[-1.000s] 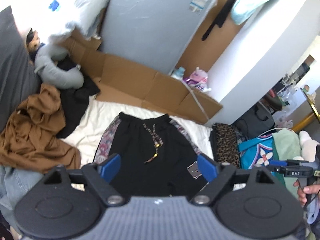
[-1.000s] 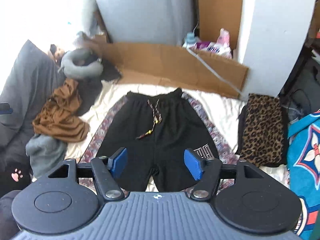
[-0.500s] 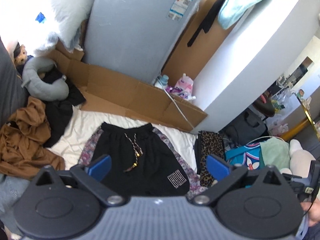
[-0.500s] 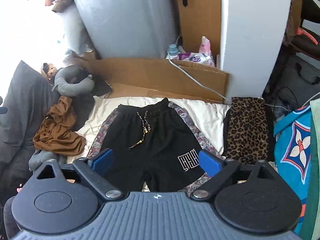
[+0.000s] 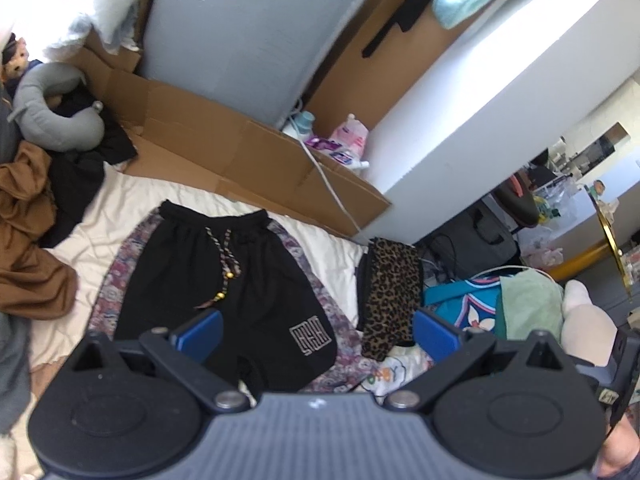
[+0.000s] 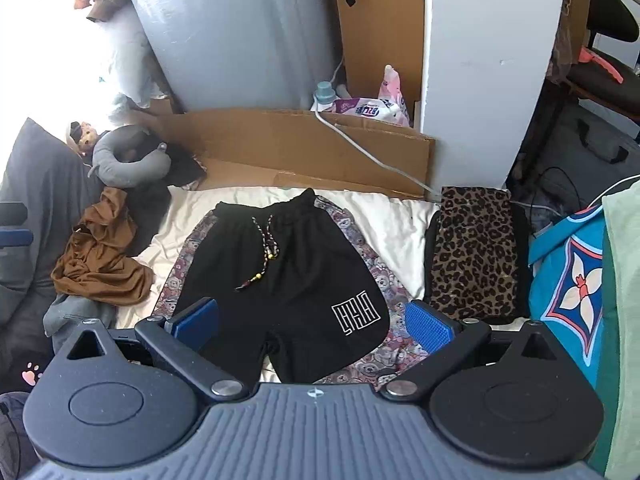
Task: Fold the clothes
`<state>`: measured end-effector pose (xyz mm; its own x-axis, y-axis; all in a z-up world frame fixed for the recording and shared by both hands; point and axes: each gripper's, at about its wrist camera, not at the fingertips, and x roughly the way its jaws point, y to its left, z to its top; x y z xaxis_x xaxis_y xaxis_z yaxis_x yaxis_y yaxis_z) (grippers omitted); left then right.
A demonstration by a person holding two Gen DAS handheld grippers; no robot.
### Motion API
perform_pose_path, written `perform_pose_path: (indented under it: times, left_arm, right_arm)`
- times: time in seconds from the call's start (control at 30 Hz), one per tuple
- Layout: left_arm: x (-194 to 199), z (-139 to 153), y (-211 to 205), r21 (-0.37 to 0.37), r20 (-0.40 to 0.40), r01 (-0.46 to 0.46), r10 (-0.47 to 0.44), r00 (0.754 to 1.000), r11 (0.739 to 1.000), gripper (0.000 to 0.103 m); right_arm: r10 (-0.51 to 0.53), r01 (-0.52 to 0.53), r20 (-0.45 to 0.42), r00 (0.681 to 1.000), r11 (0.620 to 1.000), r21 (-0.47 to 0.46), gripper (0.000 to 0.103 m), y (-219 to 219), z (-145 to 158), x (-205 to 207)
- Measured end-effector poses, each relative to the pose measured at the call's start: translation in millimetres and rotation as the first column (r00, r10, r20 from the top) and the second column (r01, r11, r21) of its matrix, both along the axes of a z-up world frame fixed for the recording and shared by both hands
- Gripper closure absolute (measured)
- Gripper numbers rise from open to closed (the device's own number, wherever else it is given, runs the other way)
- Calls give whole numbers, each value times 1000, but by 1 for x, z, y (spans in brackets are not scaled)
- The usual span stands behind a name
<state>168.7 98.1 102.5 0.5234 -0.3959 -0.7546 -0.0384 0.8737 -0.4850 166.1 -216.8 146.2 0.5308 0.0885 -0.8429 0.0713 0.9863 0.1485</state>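
Observation:
Black shorts [image 5: 224,276] [image 6: 288,276] with a beaded drawstring and a white logo lie spread flat on a patterned garment [image 6: 362,258] over a cream sheet [image 5: 112,204]. My left gripper [image 5: 318,334] hangs open above the shorts' hem, holding nothing. In the right wrist view my right gripper [image 6: 312,322] is also open and empty, raised over the leg openings. A folded leopard-print piece [image 5: 392,288] [image 6: 474,252] rests to the right of the shorts.
A crumpled brown garment [image 6: 100,264], dark clothes and a grey neck pillow [image 6: 128,160] lie at the left. Flattened cardboard [image 6: 304,152] lines the back, in front of a wrapped grey slab [image 5: 240,32]. A blue patterned bag [image 6: 568,284] and a white wall [image 6: 480,72] stand at the right.
Both grippers have drawn back and up from the shorts, so more of the room shows. Their jaws have spread wider. The shorts lie unmoved.

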Motion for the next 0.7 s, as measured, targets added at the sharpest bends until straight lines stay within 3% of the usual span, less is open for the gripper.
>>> perform_pose_path:
  times: [0.3,0.7]
  left_arm:
    - [1,-39,-55,14,4,17,-17,1000,1000,0]
    - [8,-164,-103,-25,-86,-43,41,995,999,1]
  right_arm:
    - [35,-35,7,999,999,5,1,-28,-22,15]
    - [-6,5,7,1000,999,43,1,-99,-143,45]
